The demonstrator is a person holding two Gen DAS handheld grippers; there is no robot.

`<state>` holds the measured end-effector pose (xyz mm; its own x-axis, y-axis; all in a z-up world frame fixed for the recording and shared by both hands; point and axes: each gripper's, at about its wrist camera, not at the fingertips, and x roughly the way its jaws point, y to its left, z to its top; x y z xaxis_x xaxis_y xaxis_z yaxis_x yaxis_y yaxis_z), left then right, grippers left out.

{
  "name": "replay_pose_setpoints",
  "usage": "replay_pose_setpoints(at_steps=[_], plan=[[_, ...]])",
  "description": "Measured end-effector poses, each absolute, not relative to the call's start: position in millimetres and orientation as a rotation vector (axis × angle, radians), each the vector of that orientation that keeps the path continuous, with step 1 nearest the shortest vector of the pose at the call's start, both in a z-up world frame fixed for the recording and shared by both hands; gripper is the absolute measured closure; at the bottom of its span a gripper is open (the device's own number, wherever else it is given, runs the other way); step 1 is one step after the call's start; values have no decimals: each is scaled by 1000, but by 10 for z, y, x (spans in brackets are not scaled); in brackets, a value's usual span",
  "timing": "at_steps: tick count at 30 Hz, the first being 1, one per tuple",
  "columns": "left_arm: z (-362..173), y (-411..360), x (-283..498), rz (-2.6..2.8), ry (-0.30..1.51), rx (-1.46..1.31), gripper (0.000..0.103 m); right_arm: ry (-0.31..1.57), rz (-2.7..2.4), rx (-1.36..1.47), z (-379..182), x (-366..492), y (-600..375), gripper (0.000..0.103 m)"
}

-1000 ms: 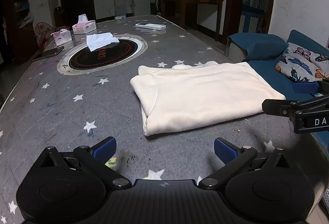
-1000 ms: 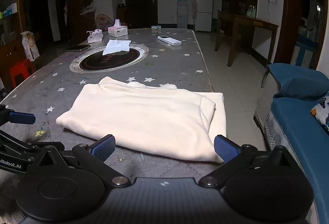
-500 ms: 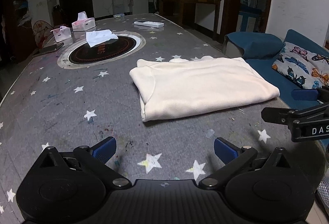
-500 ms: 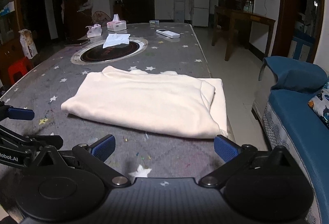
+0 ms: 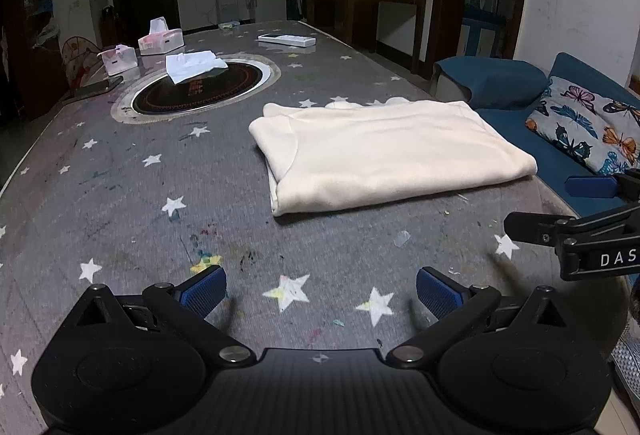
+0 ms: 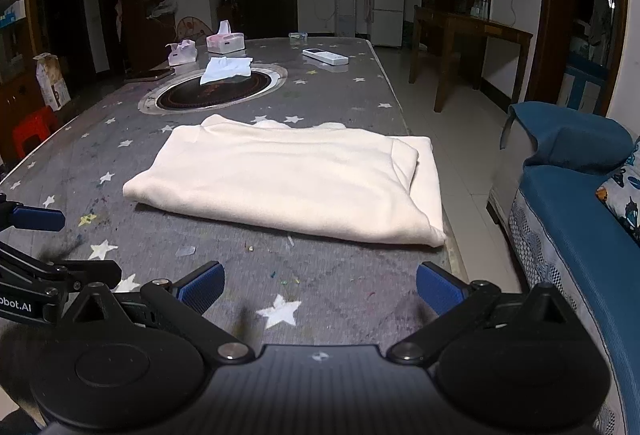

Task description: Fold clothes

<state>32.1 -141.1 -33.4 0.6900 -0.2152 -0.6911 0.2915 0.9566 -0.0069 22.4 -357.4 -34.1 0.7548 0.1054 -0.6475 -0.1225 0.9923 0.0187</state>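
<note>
A cream garment lies folded into a flat rectangle on the grey star-patterned table; it also shows in the right wrist view. My left gripper is open and empty, above the table near its front edge, well short of the garment. My right gripper is open and empty too, near the front right corner. Each gripper shows at the edge of the other's view: the right one and the left one.
A round black hotplate with a white cloth on it sits behind the garment. Two tissue boxes, a phone and a white remote lie farther back. A blue sofa stands right of the table.
Both grippers have drawn back from the garment toward the front edge of the table. The garment has not moved.
</note>
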Motion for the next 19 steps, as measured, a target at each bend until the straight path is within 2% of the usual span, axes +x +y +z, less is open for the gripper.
replay_pose_setpoints(at_steps=[19], plan=[[-317,-1431,316,-288,751,97,0,691,137,-20,-330,207,-3537,0]])
